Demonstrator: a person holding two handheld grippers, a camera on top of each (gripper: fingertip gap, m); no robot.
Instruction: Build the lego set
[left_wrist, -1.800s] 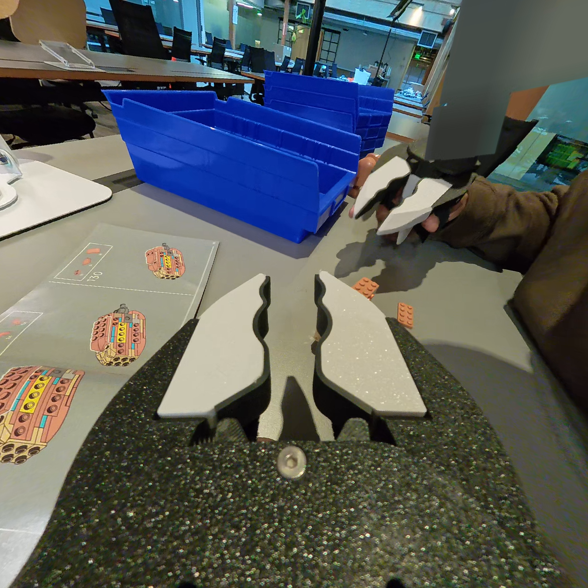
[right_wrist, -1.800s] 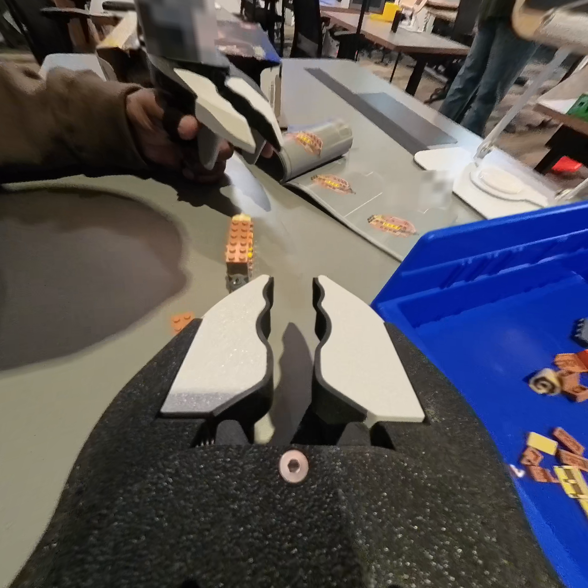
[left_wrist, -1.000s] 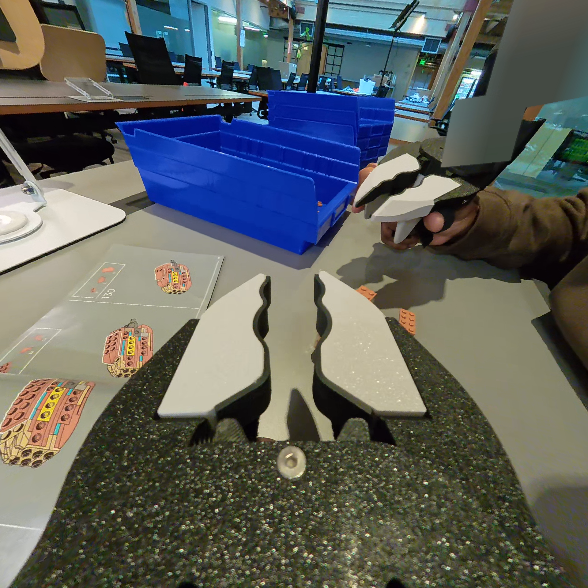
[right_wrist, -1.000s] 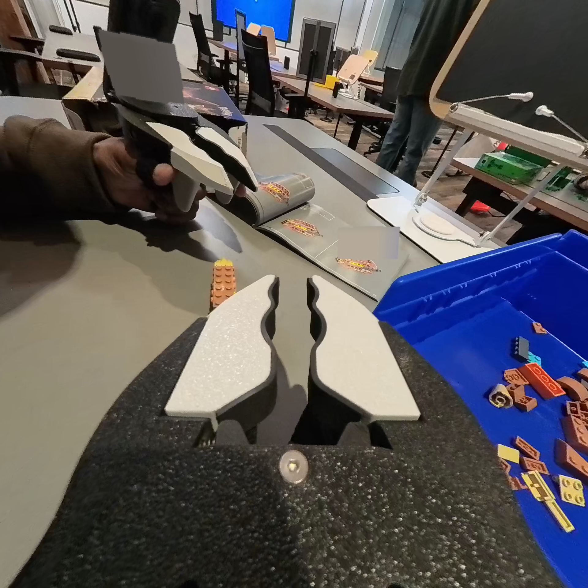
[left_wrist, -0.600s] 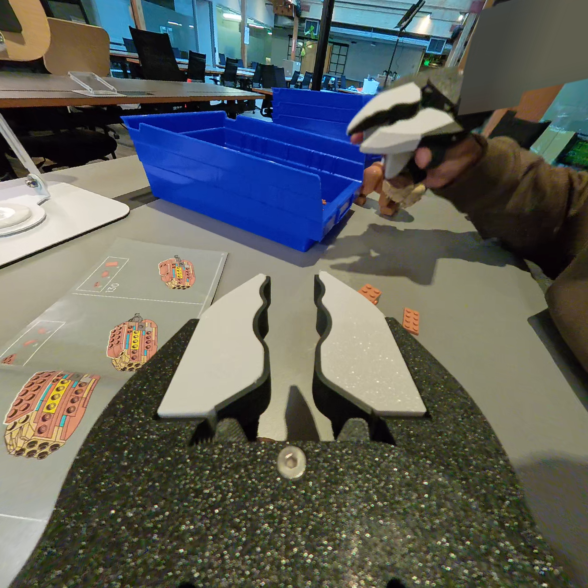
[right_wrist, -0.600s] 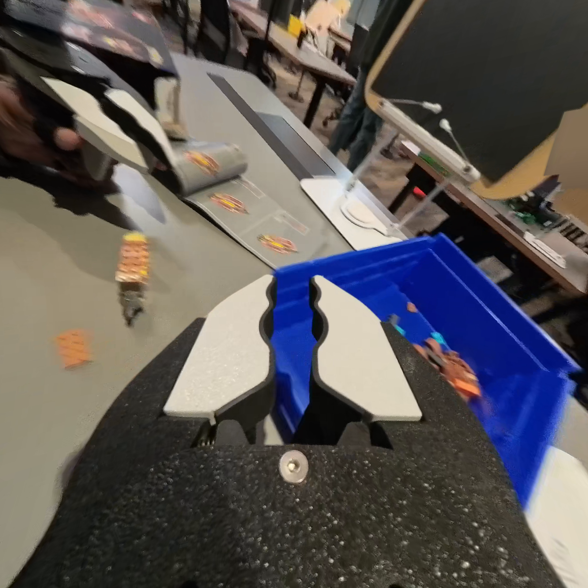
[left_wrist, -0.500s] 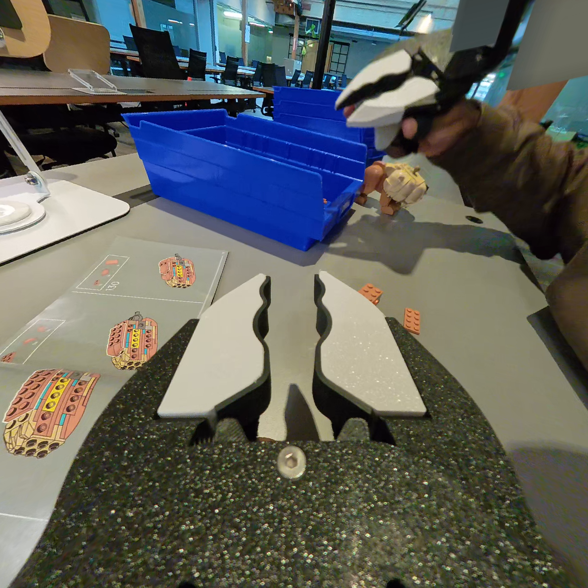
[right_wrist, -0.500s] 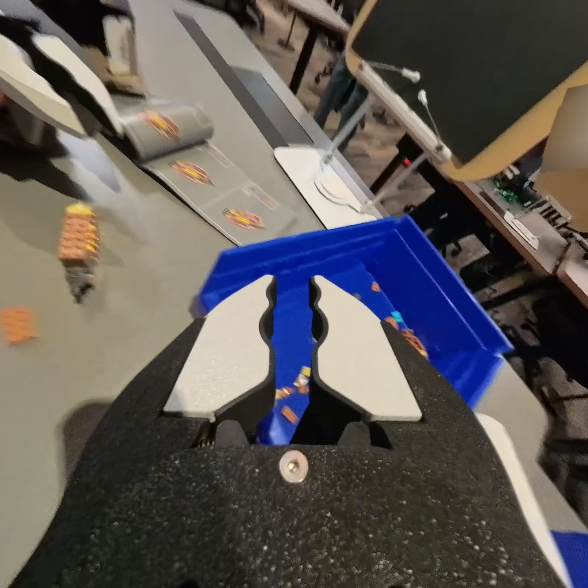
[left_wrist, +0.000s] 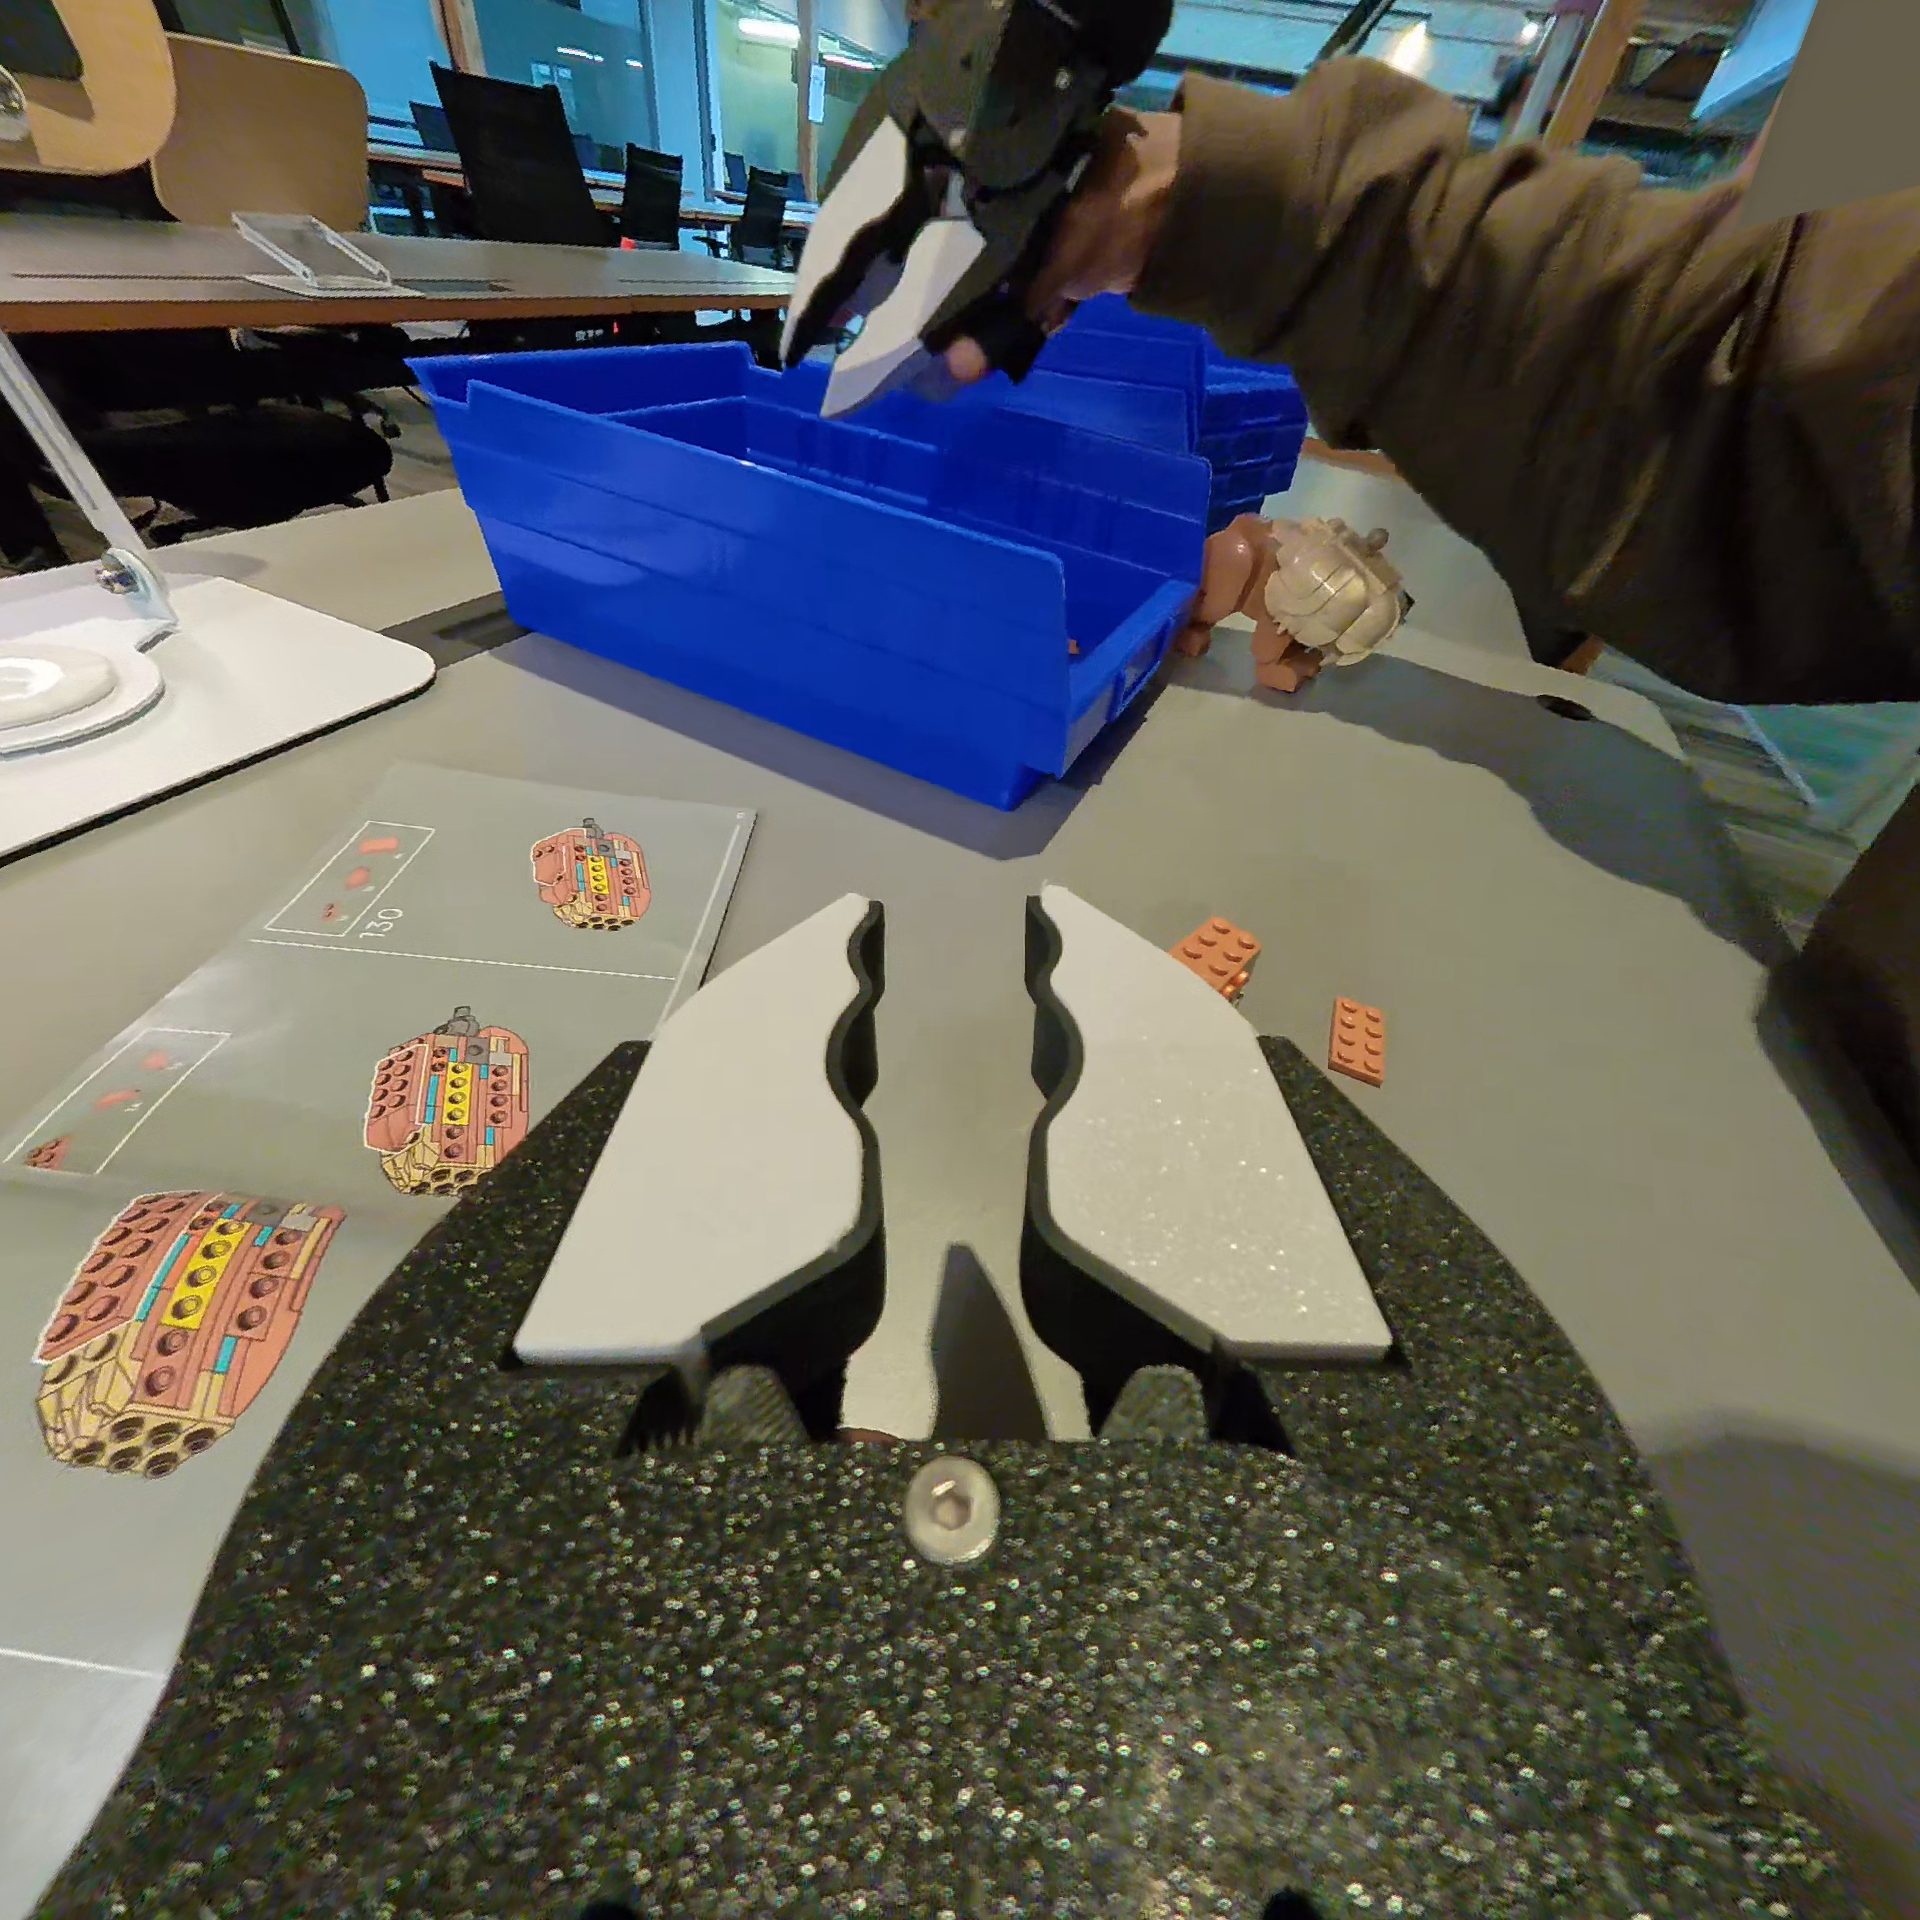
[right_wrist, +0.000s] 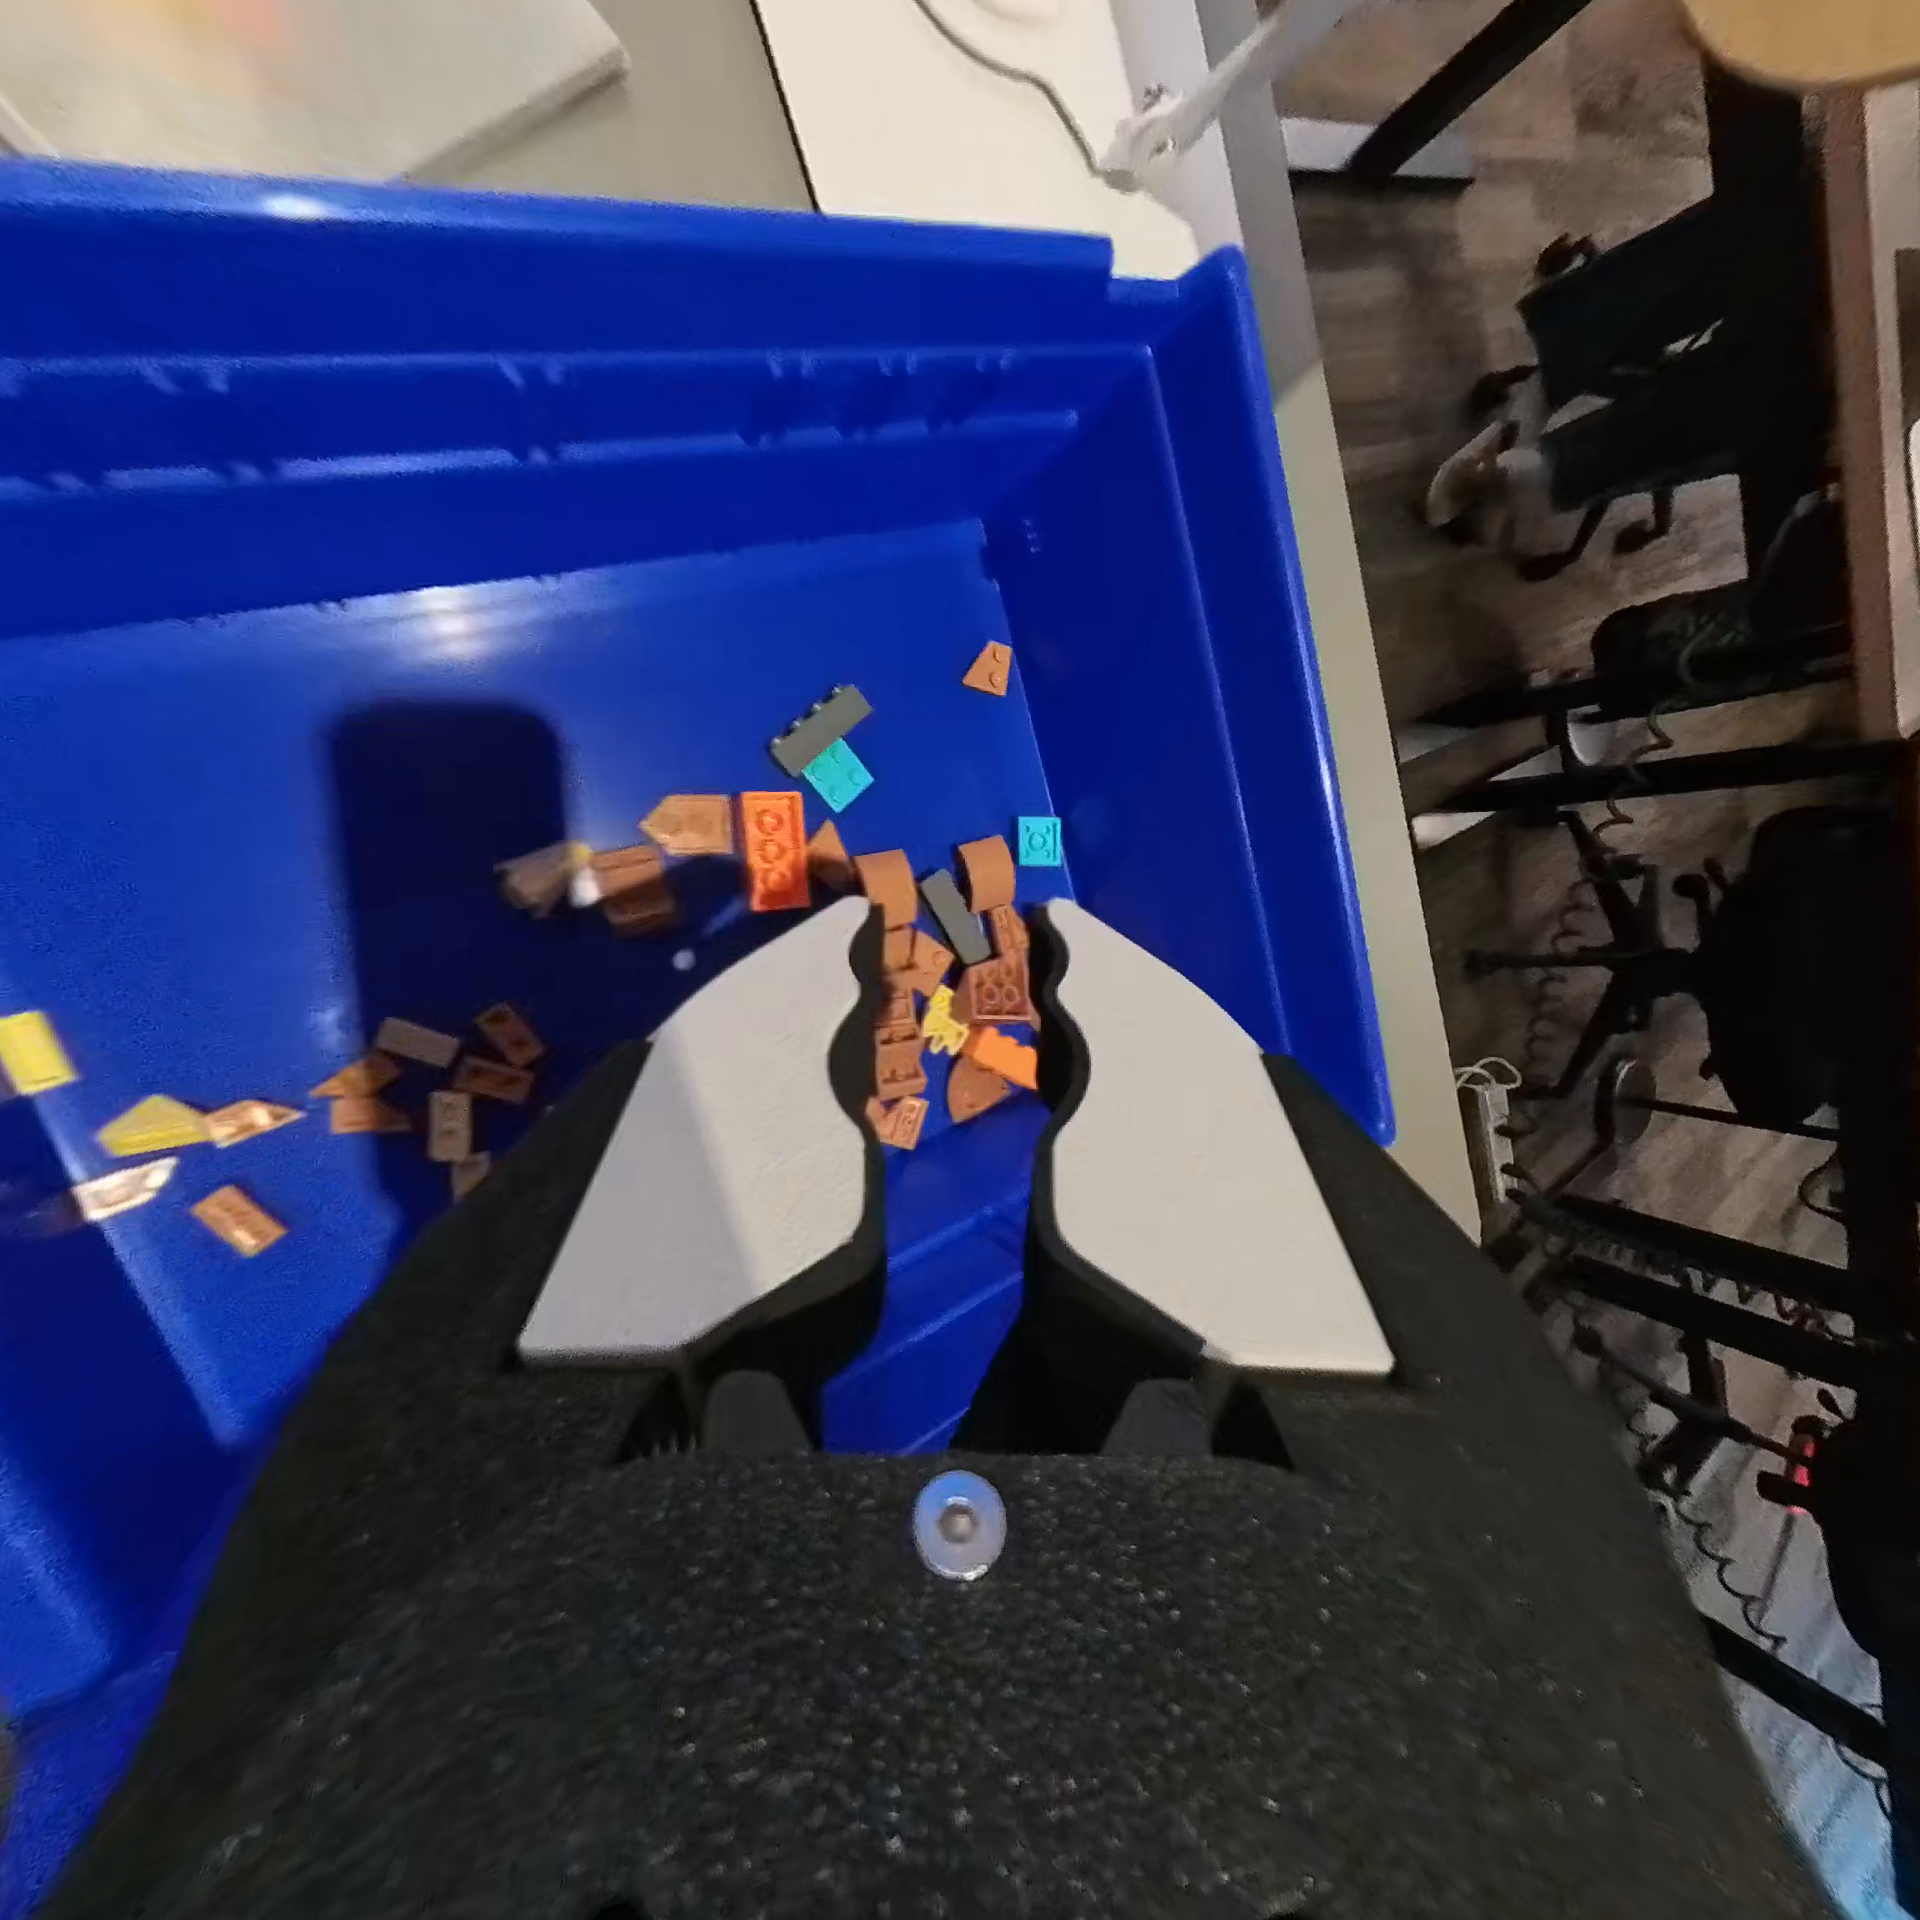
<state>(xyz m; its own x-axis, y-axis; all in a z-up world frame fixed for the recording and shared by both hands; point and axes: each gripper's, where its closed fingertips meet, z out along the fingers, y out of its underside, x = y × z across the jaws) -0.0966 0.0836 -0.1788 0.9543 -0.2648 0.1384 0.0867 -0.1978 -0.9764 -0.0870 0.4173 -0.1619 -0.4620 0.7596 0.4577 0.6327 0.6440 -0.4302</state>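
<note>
My left gripper (left_wrist: 954, 904) is open and empty, low over the grey table beside the open instruction booklet (left_wrist: 416, 987). Two orange Lego pieces lie just beyond its right finger: a small assembly (left_wrist: 1216, 951) and a flat plate (left_wrist: 1357, 1041). My right gripper (right_wrist: 951, 909) is open and empty. It points down into the blue bin (right_wrist: 1247, 582), above several loose Lego pieces (right_wrist: 935, 987) in brown, orange, teal, grey and yellow. In the left wrist view the right gripper (left_wrist: 883, 312) hangs over the same bin (left_wrist: 831, 582).
A built brown and tan Lego figure (left_wrist: 1309, 603) stands right of the bin. A white stand base (left_wrist: 208, 675) sits at the left. More blue bins (left_wrist: 1247, 416) stack behind. The table edge and the floor with chair legs (right_wrist: 1662, 727) lie right of the bin. Some 35 cm of space lies between my two pairs of fingers. To reach the flat plate (left_wrist: 1357, 1041) in a straight line is about 15 cm for my left fingers, about 35 cm for my right.
My right gripper has risen from the table, swung over the blue bin and tipped down into it. My left gripper has stayed almost still.
</note>
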